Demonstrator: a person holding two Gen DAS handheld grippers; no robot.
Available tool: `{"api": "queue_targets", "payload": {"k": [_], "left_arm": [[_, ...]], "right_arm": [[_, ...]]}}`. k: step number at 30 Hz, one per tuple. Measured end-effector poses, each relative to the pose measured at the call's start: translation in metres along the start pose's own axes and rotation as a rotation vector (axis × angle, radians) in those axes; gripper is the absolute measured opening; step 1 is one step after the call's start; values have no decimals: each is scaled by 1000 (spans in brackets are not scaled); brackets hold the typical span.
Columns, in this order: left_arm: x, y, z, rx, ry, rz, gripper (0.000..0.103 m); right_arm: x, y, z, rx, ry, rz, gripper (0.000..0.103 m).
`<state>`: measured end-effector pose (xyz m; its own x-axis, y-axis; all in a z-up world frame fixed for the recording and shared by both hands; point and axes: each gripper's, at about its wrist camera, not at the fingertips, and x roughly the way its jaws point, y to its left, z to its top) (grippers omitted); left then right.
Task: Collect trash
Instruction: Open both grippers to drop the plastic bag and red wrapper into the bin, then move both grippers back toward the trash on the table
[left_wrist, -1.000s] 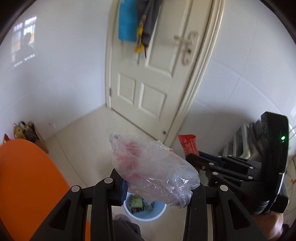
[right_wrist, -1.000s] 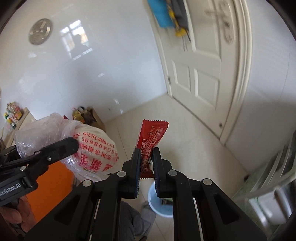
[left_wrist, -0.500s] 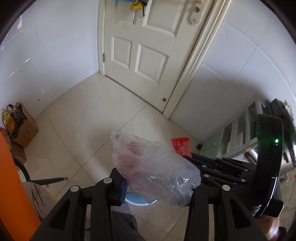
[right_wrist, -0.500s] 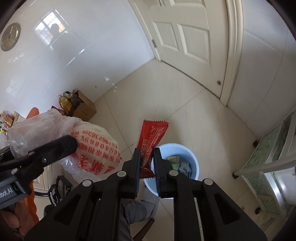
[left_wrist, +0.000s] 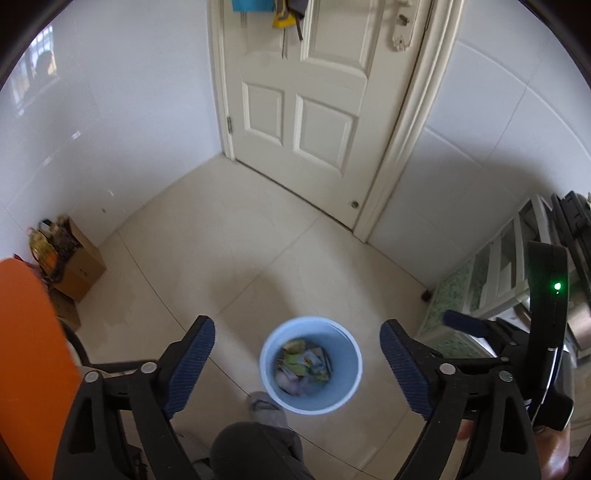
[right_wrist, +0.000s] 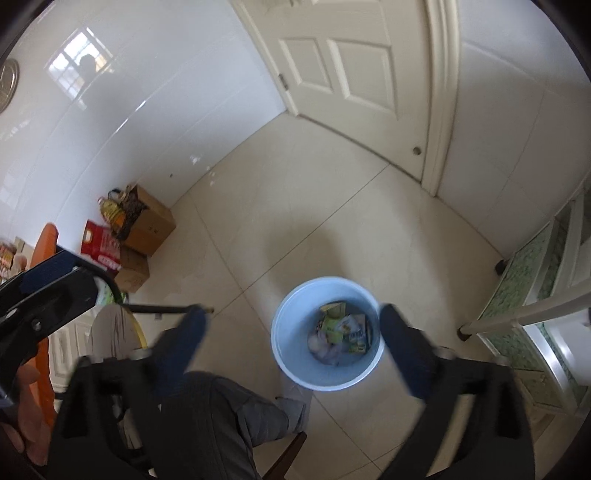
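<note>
Orange worktop at far left edge of the left view; cardboard boxes sit on the floor against the left wall, clear of the work area.

Left tongs: wide apart, nothing between them; jaws have just been opening. Pointed steeply down over the floor, probably so that anything let go falls straight below.

Blue bin stands on the floor tiles in front of the person's knee and shoe, well out from the door. In the left view it shows in the gap of the left tongs, far below them and not touching.

Trash: lies at the bottom of the bin — green and yellow wrappers plus a pale crumpled lump, possibly a plastic bag; blurred, cannot confirm.

Right tongs: also wide and empty, blurred; jaws have just been opening. Bin sits below the gap, toward the right finger.

Judgement: drop step looks complete for both hands.
</note>
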<state>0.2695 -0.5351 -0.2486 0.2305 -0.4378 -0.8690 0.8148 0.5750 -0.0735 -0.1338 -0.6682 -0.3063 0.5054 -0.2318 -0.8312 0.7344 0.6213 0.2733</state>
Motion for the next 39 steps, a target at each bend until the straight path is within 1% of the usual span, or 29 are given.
{"api": "queue_targets", "payload": {"k": [2,4,7,10,12,15,22,25,28,31,36,39], "left_arm": [[-12,-4,-9,3,-31,18,94],[-27,-7,-20,-6,-54,29,95],[-52,-8,-33,-21,-92,33,95],[-85,1,-46,-36,-136,33,95],[-114,8,-58,-50,-179,45,95],[-151,21,-76,-70,-233,52,98],[-220,50,-121,-142,-326,94,100],[-257,64,-148,-186,-376,130,100],[-283,72,-171,-226,-413,159,100],[-313,82,-203,-279,-467,208,102],[-353,93,-254,-361,-524,274,102],[-375,106,-289,-417,-550,331,102]], "right_arm": [[-7,2,1,11,-20,-11,103],[-16,8,4,8,-41,-23,103],[-28,20,7,-6,-64,-13,103],[-45,38,11,-35,-102,-5,103],[-57,51,12,-54,-126,7,103],[-76,72,14,-87,-165,25,103],[-118,126,11,-173,-245,77,103],[-138,155,6,-218,-283,109,103],[-153,185,0,-265,-312,143,103],[-163,218,-7,-320,-334,174,103],[-173,271,-24,-408,-351,225,103],[-176,308,-38,-483,-352,252,103]]}}
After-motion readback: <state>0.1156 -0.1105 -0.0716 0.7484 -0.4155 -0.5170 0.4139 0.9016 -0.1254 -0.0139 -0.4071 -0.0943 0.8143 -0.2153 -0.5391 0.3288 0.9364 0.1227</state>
